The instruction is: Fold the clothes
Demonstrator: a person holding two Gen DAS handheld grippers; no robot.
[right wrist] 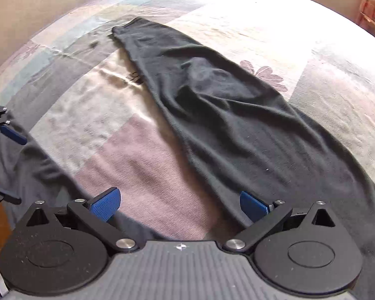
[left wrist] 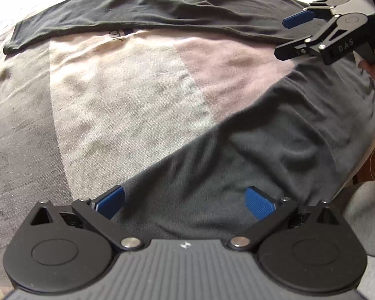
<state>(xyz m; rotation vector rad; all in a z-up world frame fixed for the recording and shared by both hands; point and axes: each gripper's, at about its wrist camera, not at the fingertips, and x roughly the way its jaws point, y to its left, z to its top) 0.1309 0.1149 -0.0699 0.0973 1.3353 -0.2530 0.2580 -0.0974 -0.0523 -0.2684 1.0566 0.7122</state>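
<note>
Left wrist view: dark trousers point(left wrist: 162, 10) spread on a patchwork bedspread point(left wrist: 125, 95), both tools hovering empty.

Largest first: the bedspread fills the bed, and the trousers lie across it in a V, one leg stretched flat at the far side, the other running back toward the near edge. The left gripper point(left wrist: 185, 202) hangs over that nearer leg with its blue pads wide apart, holding nothing. The right gripper point(right wrist: 178, 206), just as spread, sits above the waist end. I'd judge the fold goes best if each pinches a corner of the near leg, lifts evenly, and lays it onto the far one, edges matched.
</note>
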